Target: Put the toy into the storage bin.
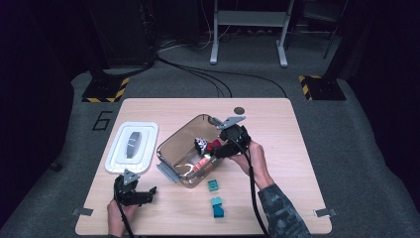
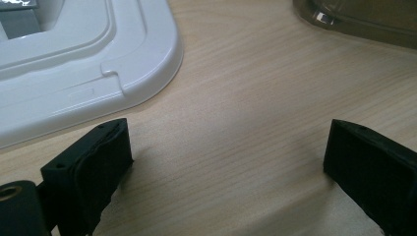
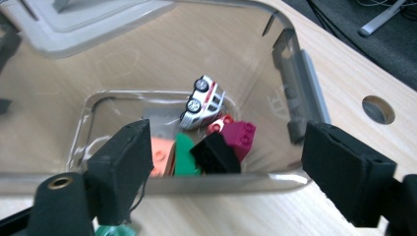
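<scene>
1. My right gripper (image 1: 214, 148) hangs at the right rim of the clear bin (image 1: 171, 144), jaws apart, nothing between them.
2. My left gripper (image 1: 141, 193) rests near the table's (image 1: 277, 148) near-left corner, jaws wide apart over bare wood.
3. Inside the bin lie a toy car (image 3: 202, 102) tipped on its side, plus black (image 3: 216, 153), magenta (image 3: 239, 135), green (image 3: 184, 155) and orange (image 3: 162, 156) bricks, all heaped together at the bin's near end.
4. 2 teal bricks wait on the table just near of the bin: a small one (image 1: 213, 185) and a bigger one (image 1: 217, 208).
5. I judge these bricks light, stiff and smooth; I would pinch the flat sides, not the studs, so they do not slip or twist.
6. The white lid (image 1: 131, 147) lies left of the bin, just apart.
7. The bin's wall glares and distorts, so I cannot tell how many bricks sit under the car, and something red beside it is half hidden.
</scene>
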